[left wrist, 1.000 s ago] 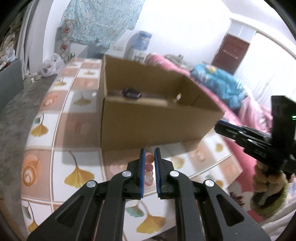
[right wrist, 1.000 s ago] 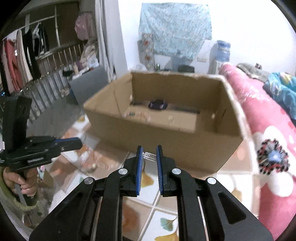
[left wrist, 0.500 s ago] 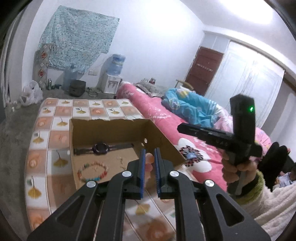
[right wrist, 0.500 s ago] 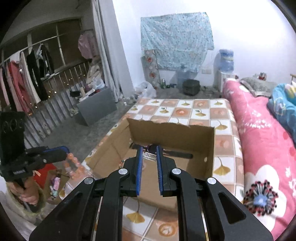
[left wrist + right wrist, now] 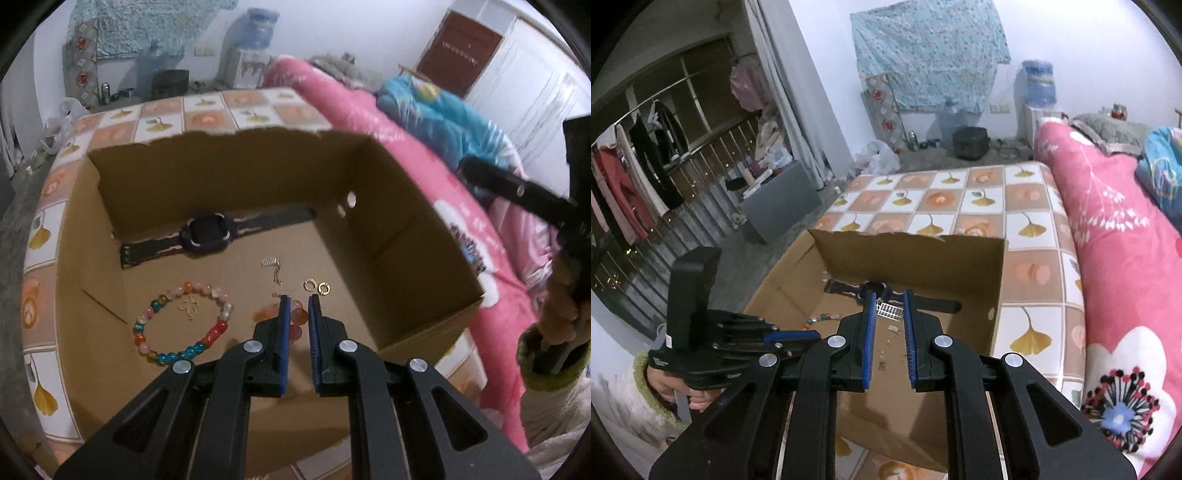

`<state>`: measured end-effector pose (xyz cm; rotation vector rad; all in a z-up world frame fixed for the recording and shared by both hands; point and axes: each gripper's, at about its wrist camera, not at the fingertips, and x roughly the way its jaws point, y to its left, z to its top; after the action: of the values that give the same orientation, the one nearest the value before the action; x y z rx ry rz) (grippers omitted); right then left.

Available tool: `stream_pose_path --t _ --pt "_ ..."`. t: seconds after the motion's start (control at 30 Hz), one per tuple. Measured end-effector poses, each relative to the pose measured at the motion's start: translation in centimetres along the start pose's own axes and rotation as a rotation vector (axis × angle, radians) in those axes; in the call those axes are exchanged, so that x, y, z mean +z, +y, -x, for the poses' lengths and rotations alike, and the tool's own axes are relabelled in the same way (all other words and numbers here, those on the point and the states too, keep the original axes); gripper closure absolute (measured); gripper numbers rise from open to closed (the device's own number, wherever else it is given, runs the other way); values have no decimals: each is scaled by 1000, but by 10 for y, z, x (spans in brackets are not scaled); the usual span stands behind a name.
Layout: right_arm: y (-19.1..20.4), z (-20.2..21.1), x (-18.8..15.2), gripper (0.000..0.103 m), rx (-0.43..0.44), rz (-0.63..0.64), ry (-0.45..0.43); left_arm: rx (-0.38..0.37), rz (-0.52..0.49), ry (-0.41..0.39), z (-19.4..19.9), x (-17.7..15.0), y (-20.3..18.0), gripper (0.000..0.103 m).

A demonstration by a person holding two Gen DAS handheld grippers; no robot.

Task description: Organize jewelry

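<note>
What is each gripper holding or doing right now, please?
Left gripper: shut on an orange bead bracelet.
Right gripper: shut on a small silver comb-like clip.

A home bedroom. A bed with a pink quilt (image 5: 1115,236) stands here. Clothes (image 5: 624,177) hang on a rail.

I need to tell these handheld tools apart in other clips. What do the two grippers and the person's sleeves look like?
Both look alike: the left gripper and right gripper have black cut-out linkage arms, silver round rivets and blue ribbed pads on the fingers. Each carries a black upright block on a pistol-style handle. The sleeves are fuzzy white with an olive-green cuff.
</note>
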<state>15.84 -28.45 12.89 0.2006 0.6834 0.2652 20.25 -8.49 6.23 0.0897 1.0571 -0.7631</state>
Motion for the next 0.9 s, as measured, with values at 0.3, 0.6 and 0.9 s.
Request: stream_pose_path --t 0.3,0.6,0.9 --pt "-17 -16 2 90 70 -41 72 42 34 131 -31 -4 7 93" --pt "-2 -60 17 90 120 27 280 -2 89 26 4 -8 19 75" --pt "7 -93 20 83 15 114 378 81 107 -210 79 -13 44 42"
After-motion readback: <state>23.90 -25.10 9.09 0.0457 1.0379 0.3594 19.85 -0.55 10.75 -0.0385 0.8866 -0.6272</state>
